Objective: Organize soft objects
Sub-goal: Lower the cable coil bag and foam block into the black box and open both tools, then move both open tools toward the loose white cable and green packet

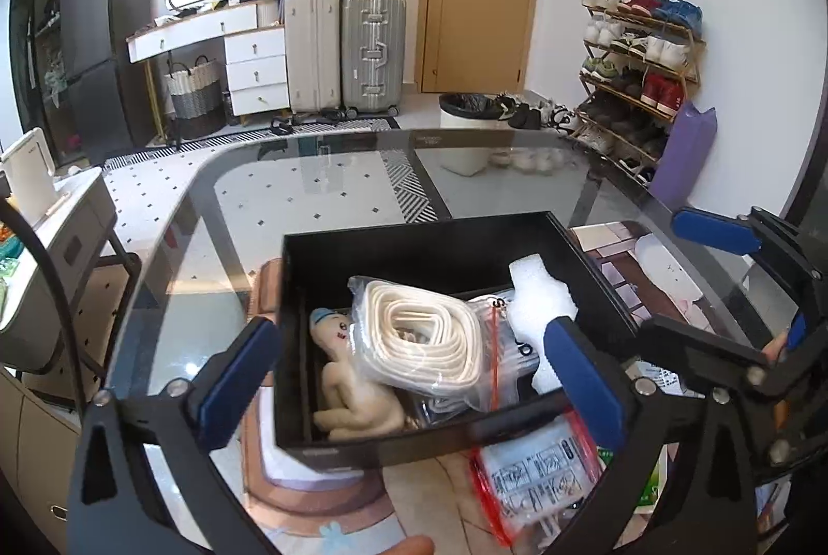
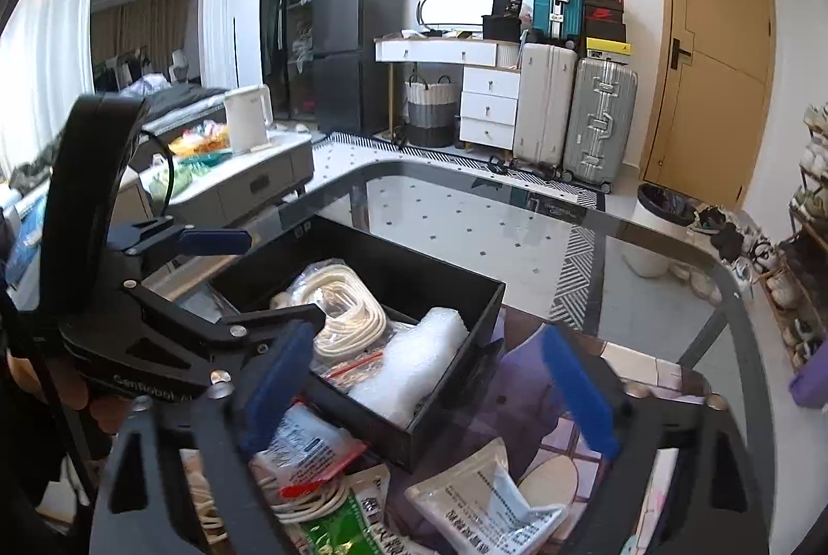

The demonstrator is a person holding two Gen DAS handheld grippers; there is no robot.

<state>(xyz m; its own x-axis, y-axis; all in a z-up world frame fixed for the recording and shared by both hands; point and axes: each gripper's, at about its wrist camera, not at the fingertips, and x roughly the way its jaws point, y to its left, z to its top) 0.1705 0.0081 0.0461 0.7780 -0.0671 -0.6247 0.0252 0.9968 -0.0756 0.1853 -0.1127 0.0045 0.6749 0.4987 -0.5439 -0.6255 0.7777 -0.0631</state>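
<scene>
A black box stands on the glass table. In it lie a bagged coil of white rope, a beige doll, a white foam piece and zip bags. My left gripper is open and empty, its fingers astride the box's near part. My right gripper is open and empty over the box's near corner; it also shows in the left wrist view. Outside the box lie a red-zip bag, a clear packet and a green packet.
The glass table has a patterned mat under the box. A side cabinet with a white kettle stands to the left. A white bin, shoe rack and suitcases stand beyond.
</scene>
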